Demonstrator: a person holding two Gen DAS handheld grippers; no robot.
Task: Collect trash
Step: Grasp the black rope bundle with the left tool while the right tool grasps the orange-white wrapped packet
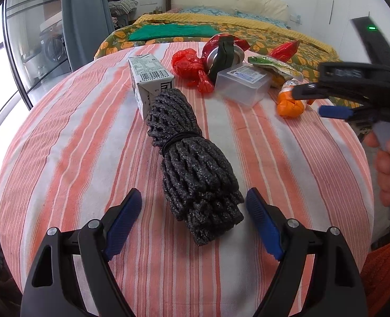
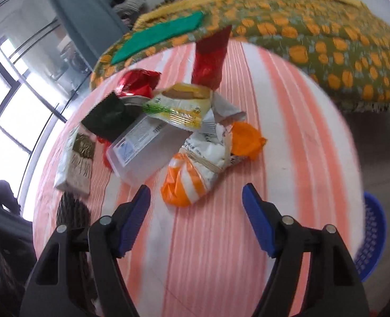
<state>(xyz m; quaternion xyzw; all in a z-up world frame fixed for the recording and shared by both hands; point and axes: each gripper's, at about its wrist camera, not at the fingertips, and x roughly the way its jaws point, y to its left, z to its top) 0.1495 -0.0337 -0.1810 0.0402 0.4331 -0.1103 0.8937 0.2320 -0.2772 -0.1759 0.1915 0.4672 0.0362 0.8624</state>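
Striped cloth (image 1: 76, 158) covers the table, trash spread across it. Black foam-mesh bundle (image 1: 192, 163), knobbly, banded mid-length, lies dead ahead of L gripper (image 1: 193, 206), long axis running away from it, near end btwn the spread pads. R gripper (image 2: 196, 200), jaws apart too, faces crinkly orange-white bag (image 2: 195, 174) just beyond.
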